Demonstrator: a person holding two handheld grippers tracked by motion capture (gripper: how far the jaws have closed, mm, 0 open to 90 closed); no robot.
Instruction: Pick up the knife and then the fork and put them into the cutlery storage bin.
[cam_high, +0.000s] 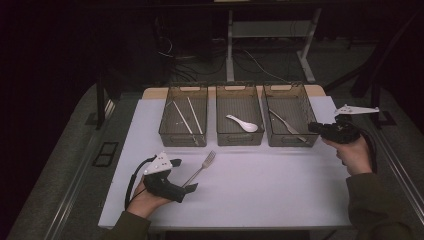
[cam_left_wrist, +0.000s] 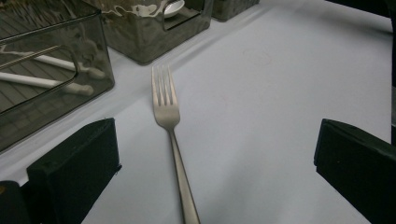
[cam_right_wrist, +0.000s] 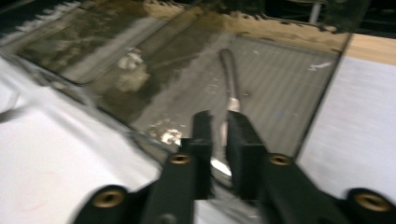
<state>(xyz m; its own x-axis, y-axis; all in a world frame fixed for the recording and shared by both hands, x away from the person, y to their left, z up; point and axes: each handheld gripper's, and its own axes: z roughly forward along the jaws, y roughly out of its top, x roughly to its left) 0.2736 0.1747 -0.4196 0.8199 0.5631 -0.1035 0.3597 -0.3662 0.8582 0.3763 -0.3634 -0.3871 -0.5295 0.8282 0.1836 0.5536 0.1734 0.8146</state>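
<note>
Cutlery sorting at three smoked bins is the work in hand, judged from the layout.

Left of the frame, high view: the left gripper rests low on the white surface, held by the person's left hand. Its jaws stand wide apart and hold nothing. In the left gripper view the loose fork lies flat between the two jaw blocks, touched by neither. The fork's long axis runs straight away from the gripper: handle end nearest the jaws, tines toward the bins. In the high view the fork slants from lower left to upper right, handle end just beside the left gripper. The left hand is therefore the nearer one; the right is well apart from it. A grasp would call for closing across the handle, at a right angle to that axis.

Centre: the left bin holds long thin sticks, the middle bin a white spoon.

Right of the frame: the right gripper hovers at the outer wall of the right bin, which holds a metal utensil. In the right gripper view its jaws stand narrow, a slim gap between them. The utensil lies beyond and in line with that gap; the blurred picture does not show contact, so the jaws appear clear of it.
</note>
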